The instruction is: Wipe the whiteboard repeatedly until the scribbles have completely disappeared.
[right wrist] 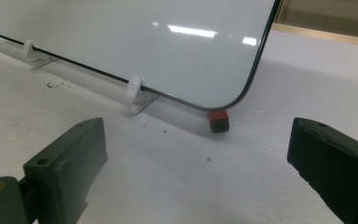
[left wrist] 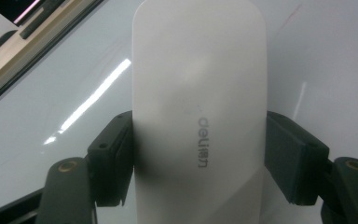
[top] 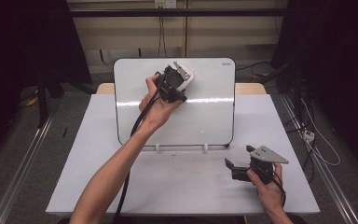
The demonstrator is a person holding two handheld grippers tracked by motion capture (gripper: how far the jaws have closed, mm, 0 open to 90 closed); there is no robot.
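A white whiteboard (top: 200, 112) with a thin black rim stands tilted back on the white table (top: 177, 186). My left gripper (top: 178, 84) is up against the board's upper middle, shut on a white oblong eraser (top: 185, 73). In the left gripper view both pads press the eraser (left wrist: 198, 84) from the sides, grey lettering shows on its back, and the glossy board (left wrist: 331, 70) lies behind it. My right gripper (top: 239, 156) rests low over the table at the right front, open. Nothing lies between its jaws (right wrist: 198, 154), which face the board's lower corner (right wrist: 144, 42).
Two small white clips (top: 158, 147) (right wrist: 134, 93) prop the board's bottom edge. A small red and black block (right wrist: 218, 120) sits under the board's right lower corner. A wooden surface (top: 251, 87) shows behind the board, and dark cables trail on the floor at the right.
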